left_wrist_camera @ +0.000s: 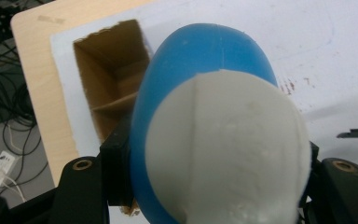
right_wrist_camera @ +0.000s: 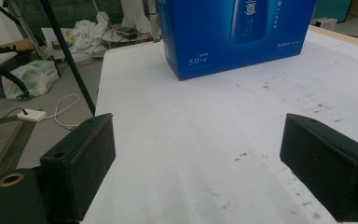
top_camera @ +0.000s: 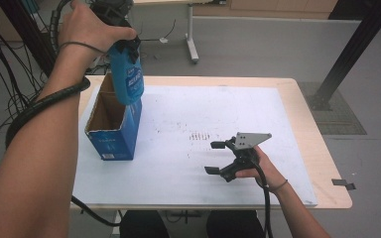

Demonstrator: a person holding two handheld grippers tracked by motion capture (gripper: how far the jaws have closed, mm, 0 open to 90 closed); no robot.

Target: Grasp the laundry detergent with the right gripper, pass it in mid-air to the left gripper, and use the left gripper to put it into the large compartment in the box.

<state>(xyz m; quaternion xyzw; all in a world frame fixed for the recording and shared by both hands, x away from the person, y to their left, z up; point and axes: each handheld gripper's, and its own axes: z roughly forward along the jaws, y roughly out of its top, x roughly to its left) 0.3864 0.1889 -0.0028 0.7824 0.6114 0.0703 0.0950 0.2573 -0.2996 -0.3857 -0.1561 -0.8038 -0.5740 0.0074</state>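
My left hand-held gripper (top_camera: 129,49) clamped on blue bottle (top_camera: 128,82), hanging over open blue box (top_camera: 115,134) at bench's (top_camera: 307,148) 9 o'clock. Right hand-held gripper (top_camera: 215,157) at 5 o'clock, jaws apart, empty.

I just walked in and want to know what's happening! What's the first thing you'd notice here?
The bright blue bottle with a white cap, gripped by the left gripper and held in the air right over the open blue cardboard box at the left side of the white table. After that, the right gripper resting low on the table toward the front right, its black fingers spread wide with nothing between them.
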